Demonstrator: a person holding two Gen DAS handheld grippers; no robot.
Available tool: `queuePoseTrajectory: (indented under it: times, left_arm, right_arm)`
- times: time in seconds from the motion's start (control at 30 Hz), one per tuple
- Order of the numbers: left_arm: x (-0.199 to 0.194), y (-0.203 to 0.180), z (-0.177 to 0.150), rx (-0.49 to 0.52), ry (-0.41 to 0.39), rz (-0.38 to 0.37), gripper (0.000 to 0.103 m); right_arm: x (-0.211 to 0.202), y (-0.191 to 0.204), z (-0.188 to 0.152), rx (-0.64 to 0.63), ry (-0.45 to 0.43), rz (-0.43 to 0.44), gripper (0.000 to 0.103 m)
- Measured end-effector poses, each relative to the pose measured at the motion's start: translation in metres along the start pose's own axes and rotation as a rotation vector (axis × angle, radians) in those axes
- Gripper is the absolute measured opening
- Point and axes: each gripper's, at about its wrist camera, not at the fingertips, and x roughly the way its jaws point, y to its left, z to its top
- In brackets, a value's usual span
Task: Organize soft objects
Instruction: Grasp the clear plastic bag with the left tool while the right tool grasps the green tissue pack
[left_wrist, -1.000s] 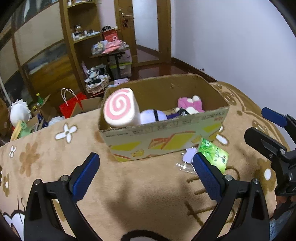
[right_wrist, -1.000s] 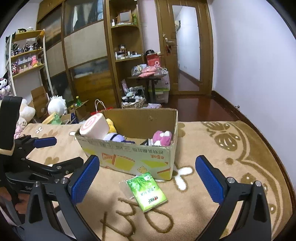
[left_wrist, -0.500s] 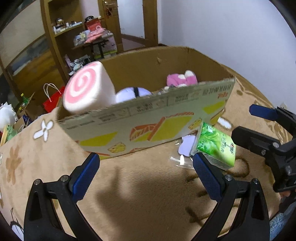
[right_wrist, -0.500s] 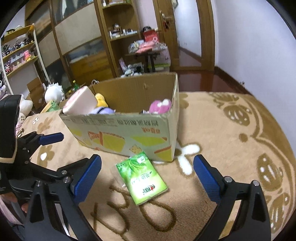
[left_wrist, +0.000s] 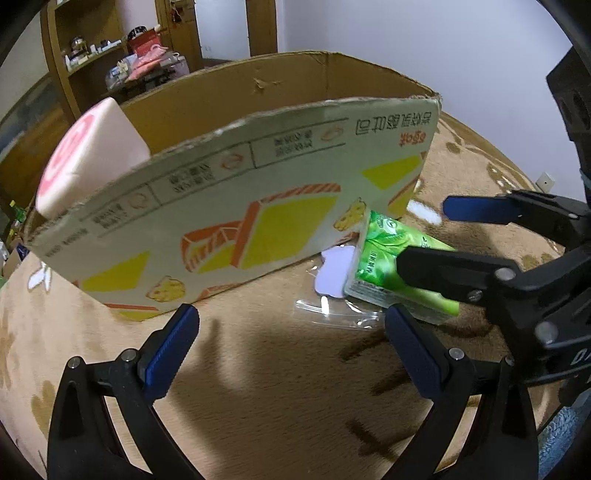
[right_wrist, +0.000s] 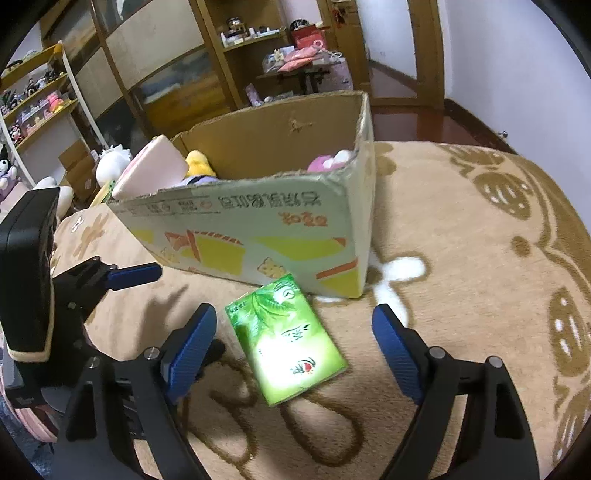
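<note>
Tan carpet (right_wrist: 461, 258) with a cardboard box (right_wrist: 258, 229) on it that already has a pink roll cushion (right_wrist: 151, 170) and a few plush toys inside (so most of the sorting looks done). What's left is the green tissue pack (right_wrist: 288, 339) lying just outside the box. Right claw (right_wrist: 291, 336) has just been narrowing, jaws either side of the pack, not pinching yet. Left claw (left_wrist: 291, 343) is wide open and empty.

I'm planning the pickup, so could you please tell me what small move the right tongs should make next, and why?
Probably ease the right tongs a little lower, then close. The green tissue pack lies flat on the carpet between their blue pads, which have just been closing but do not touch it yet. The cardboard box stands just behind.
</note>
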Motion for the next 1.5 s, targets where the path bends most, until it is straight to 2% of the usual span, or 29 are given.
queuePoseTrajectory:
  times: [0.23, 0.33, 0.4, 0.47, 0.5, 0.77, 0.87, 1.0, 1.1, 1.17, 1.3, 1.5]
  left_arm:
    - [0.015, -0.006, -0.002, -0.001, 0.039, -0.032, 0.1]
    - [0.02, -0.009, -0.002, 0.01, 0.045, -0.041, 0.1]
    - [0.025, -0.011, -0.002, 0.014, 0.05, -0.046, 0.1]
    - [0.03, -0.012, -0.001, 0.017, 0.058, -0.05, 0.1]
    - [0.032, -0.013, -0.001, 0.018, 0.06, -0.05, 0.1]
    - [0.041, -0.012, 0.006, -0.018, 0.039, -0.057, 0.1]
    - [0.043, -0.012, 0.008, -0.038, 0.035, -0.055, 0.1]
    - [0.051, -0.019, 0.013, -0.043, 0.032, -0.021, 0.099]
    - [0.054, -0.026, 0.014, -0.038, 0.031, -0.015, 0.091]
    - [0.054, -0.027, 0.014, -0.041, 0.035, 0.0, 0.083]
    - [0.051, -0.034, 0.012, -0.008, 0.047, 0.01, 0.058]
    - [0.047, -0.041, 0.017, 0.0, 0.053, 0.022, 0.056]
  right_arm:
    - [0.022, 0.002, -0.005, -0.004, 0.073, 0.017, 0.084]
    - [0.031, 0.001, -0.007, -0.01, 0.103, -0.005, 0.081]
    - [0.032, -0.001, -0.008, 0.006, 0.107, 0.003, 0.079]
    - [0.032, -0.001, -0.007, 0.003, 0.106, 0.007, 0.071]
    - [0.031, -0.001, -0.007, 0.002, 0.106, 0.002, 0.07]
    - [0.019, -0.012, -0.01, 0.043, 0.098, -0.065, 0.067]
    - [0.012, -0.021, -0.012, 0.091, 0.092, -0.063, 0.067]
    - [0.006, -0.03, -0.012, 0.106, 0.083, -0.089, 0.067]
    - [0.005, -0.034, -0.012, 0.115, 0.083, -0.105, 0.067]
    - [0.007, -0.038, -0.013, 0.124, 0.091, -0.106, 0.067]
    - [0.006, -0.034, -0.017, 0.128, 0.089, -0.105, 0.067]
    - [0.004, -0.033, -0.017, 0.124, 0.083, -0.112, 0.067]
